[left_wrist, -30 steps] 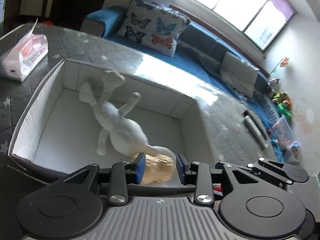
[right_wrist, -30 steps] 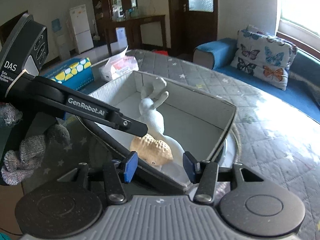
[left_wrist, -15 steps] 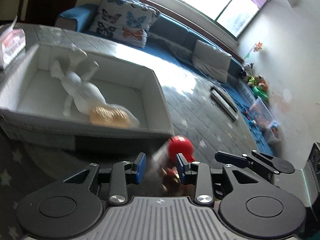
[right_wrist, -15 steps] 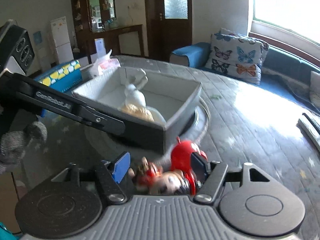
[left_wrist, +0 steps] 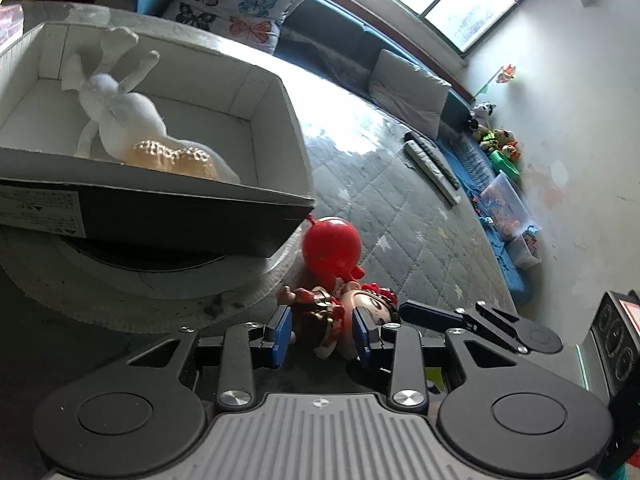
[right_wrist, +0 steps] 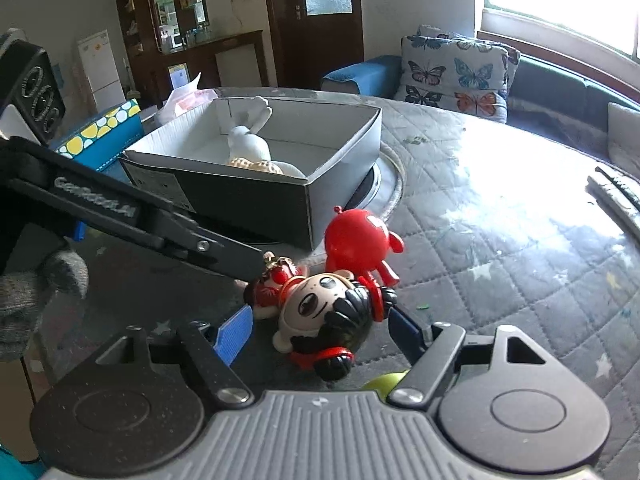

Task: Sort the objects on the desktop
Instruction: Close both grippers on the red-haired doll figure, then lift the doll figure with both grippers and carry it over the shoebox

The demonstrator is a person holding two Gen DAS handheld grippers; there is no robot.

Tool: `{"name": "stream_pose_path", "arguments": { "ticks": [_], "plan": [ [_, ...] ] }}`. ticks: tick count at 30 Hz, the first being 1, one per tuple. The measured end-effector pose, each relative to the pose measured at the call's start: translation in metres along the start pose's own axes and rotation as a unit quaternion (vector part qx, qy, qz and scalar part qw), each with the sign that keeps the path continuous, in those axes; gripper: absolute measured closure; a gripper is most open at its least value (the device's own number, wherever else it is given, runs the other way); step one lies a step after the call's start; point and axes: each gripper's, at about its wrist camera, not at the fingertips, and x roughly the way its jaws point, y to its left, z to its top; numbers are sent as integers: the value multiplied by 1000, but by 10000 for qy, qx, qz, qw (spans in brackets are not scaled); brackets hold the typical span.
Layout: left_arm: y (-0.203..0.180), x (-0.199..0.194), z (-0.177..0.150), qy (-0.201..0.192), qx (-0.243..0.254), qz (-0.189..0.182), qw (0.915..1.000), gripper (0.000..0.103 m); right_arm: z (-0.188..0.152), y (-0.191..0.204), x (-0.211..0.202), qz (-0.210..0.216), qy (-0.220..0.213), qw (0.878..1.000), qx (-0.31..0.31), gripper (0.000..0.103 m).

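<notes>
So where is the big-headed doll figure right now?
The doll figure lies on its side on the quilted table, in front of the box, beside the red round toy, between the open right gripper's fingertips.

"GenRobot.AI" on left gripper (right_wrist: 256, 264) arm, right-wrist view

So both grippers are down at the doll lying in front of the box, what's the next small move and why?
Probably close the right gripper on the doll. Its jaws are opening and already straddle the doll's big head, pads apart from it. The doll lies on its side on the quilted table, next to the red figure, just outside the box. The left gripper straddles its body too, so only one should grip.
</notes>
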Motion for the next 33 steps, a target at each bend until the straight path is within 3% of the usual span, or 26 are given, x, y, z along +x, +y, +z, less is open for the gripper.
{"name": "stream_pose_path", "arguments": {
  "ticks": [4, 9, 15, 20, 33],
  "plan": [
    [3, 5, 1, 58, -76, -9, 10000, 67, -1, -1, 2, 0, 11, 9999, 103, 28],
    [8, 12, 4, 83, -194, -21, 9998, 67, -2, -6, 4, 19, 85, 9994, 333, 39],
    [15, 13, 4, 63, -278, -147, 9995, 66, -5, -6, 9, 16, 151, 9992, 379, 40],
    [14, 15, 2, 64, -127, -140, 9998, 66, -3, -6, 8, -51, 102, 9988, 475, 47],
    [13, -9, -6, -156, -125, -291, 9994, 68, 2, 14, -8, -87, -75, 9998, 166, 48]
  ]
}}
